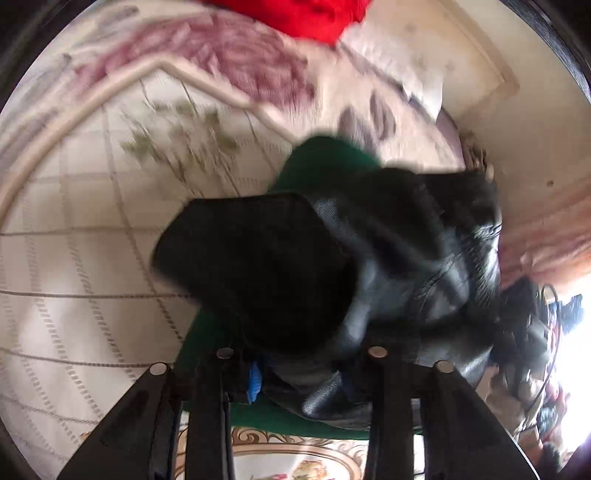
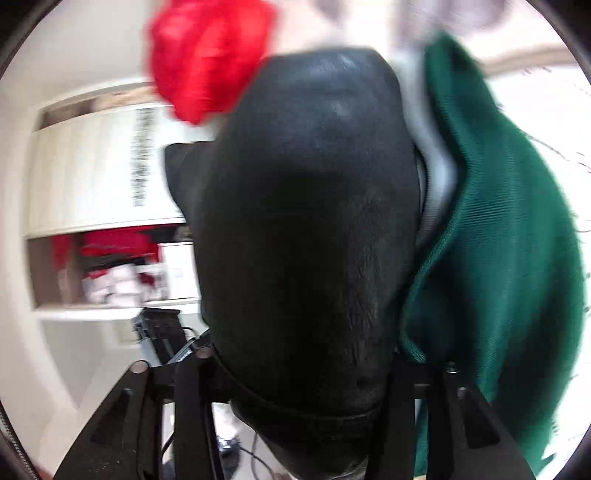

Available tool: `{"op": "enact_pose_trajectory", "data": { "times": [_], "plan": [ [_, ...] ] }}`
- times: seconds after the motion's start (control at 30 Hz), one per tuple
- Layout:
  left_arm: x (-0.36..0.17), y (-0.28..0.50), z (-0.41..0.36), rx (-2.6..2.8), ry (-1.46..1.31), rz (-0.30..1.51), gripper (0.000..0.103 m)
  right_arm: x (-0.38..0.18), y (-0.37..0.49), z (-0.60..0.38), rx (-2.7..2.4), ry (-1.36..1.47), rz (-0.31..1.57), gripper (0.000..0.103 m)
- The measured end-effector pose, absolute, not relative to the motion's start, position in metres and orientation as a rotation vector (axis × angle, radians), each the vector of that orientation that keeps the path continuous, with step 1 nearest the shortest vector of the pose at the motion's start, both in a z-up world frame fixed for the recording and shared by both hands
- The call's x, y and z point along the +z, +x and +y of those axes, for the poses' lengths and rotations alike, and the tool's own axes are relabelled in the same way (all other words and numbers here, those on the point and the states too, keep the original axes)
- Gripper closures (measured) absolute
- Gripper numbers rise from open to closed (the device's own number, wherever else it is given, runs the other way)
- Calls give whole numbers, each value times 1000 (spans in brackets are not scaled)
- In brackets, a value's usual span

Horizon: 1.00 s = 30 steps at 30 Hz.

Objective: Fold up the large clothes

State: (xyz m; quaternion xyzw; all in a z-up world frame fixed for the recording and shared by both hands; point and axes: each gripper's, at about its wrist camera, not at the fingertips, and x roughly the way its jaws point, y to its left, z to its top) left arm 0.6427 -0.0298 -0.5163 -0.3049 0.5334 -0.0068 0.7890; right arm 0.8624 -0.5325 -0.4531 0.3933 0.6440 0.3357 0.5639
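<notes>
A black leather-like jacket (image 1: 388, 266) hangs bunched in front of my left gripper (image 1: 299, 354), whose fingers are shut on its fabric above the bed. A green garment (image 1: 325, 158) shows behind and under it. In the right wrist view the same black jacket (image 2: 310, 221) fills the middle, held between the fingers of my right gripper (image 2: 299, 365), which is shut on it. The green garment (image 2: 498, 229) hangs to its right. Both views are motion-blurred.
A cream quilted bedspread (image 1: 85, 236) with pink flowers lies below. A red garment (image 1: 314, 18) sits at the far side and also shows in the right wrist view (image 2: 207, 55). A white shelf unit (image 2: 96, 177) with clutter stands left. Cluttered floor shows at right (image 1: 535, 350).
</notes>
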Motion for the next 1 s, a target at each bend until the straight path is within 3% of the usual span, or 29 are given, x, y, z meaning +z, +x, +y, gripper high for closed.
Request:
{"op": "enact_pose_trajectory", "data": {
  "times": [0.07, 0.13, 0.2, 0.3, 0.53, 1.0],
  "plan": [
    [-510, 636, -30, -13, -620, 1130, 58, -450, 867, -534, 792, 931, 1507, 41],
    [-503, 631, -27, 20, -559, 1133, 28, -443, 853, -534, 735, 845, 1500, 32],
    [-498, 623, -27, 44, -518, 1147, 9, -429, 826, -534, 622, 739, 1463, 15],
    [-484, 616, -31, 103, -395, 1132, 7, -394, 801, -523, 426, 489, 1406, 1],
    [-429, 584, -56, 125, -129, 1072, 4, -300, 706, -461, 11, -20, 1213, 0],
    [-218, 409, -68, 3, -71, 944, 3, -48, 426, -389, -222, -43, 1022, 0]
  ]
}}
